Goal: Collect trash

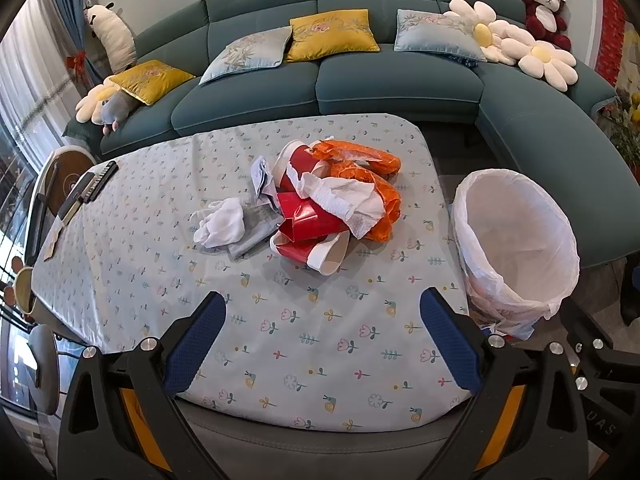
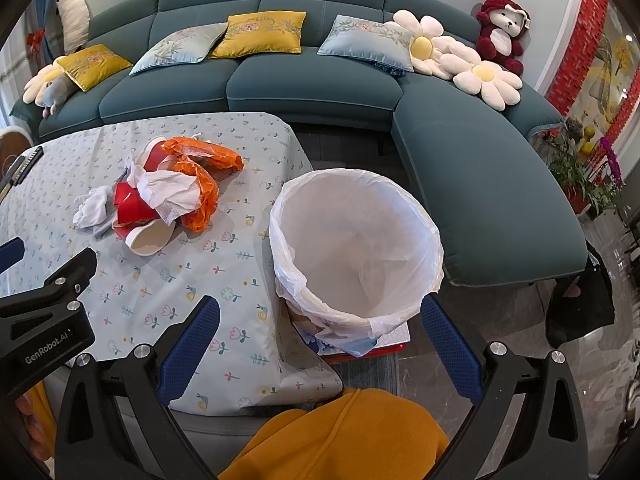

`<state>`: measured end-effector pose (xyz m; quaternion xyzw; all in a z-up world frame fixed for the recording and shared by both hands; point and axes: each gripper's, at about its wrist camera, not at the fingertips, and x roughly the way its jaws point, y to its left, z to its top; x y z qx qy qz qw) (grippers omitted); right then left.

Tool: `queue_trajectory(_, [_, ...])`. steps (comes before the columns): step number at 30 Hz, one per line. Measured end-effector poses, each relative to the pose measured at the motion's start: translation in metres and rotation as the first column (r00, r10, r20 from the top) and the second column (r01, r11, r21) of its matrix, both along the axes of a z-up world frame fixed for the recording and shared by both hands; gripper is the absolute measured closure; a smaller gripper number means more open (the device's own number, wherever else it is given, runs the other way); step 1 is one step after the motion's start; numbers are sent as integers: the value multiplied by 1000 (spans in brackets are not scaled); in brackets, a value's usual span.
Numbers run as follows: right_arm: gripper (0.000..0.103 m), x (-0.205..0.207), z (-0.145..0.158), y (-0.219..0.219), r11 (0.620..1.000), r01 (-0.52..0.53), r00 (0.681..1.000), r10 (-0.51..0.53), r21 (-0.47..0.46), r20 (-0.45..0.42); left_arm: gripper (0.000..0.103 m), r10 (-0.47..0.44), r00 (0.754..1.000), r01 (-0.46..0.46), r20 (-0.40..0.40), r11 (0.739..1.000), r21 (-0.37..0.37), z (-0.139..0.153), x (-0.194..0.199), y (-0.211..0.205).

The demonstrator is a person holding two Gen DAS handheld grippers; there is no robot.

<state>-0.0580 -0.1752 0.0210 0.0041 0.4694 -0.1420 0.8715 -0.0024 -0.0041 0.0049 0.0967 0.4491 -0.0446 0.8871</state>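
Both tools are spread wide with nothing between their blue pads. The left tool (image 1: 323,344) hangs over the near edge of the counter (image 1: 168,264), which wears a pale blue cloth printed with small flowers and snails. The right tool (image 2: 320,344) sits further right, over the counter's near right corner and the bin, and the left tool's black body shows at the left edge of its view.

The trash lies in one loose pile around the middle of the counter, toward its far half. A crumpled orange plastic bag (image 1: 360,164) forms the far and right part of the heap. A white paper towel (image 1: 348,200) is draped over it and over the red paper cups (image 1: 308,220), which are crushed and tipped on their sides; one cup's white mouth faces the near edge. Just left of the cups lies a white wadded tissue (image 1: 220,224), touching a grey crumpled scrap (image 1: 256,236) that runs under it.

The trash bin (image 1: 516,240) stands off the counter, just beside its right edge, lined with a white plastic bag (image 2: 352,240) folded over the rim. In the right wrist view it rests on a flat red-edged object on the floor.

At the counter's far left edge lies a dark remote control (image 1: 100,180). Beyond the counter, a teal sofa (image 1: 400,80) curves round to the right, carrying yellow and blue cushions, flower-shaped pillows and a red plush bear (image 1: 544,8).
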Motion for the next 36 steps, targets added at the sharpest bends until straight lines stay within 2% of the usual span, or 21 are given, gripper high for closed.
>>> queue_trajectory(36, [7,1,0,1,1000,0,1000,0,-2,1,10,0,1000,0,3,1000,-3,1,0,-1])
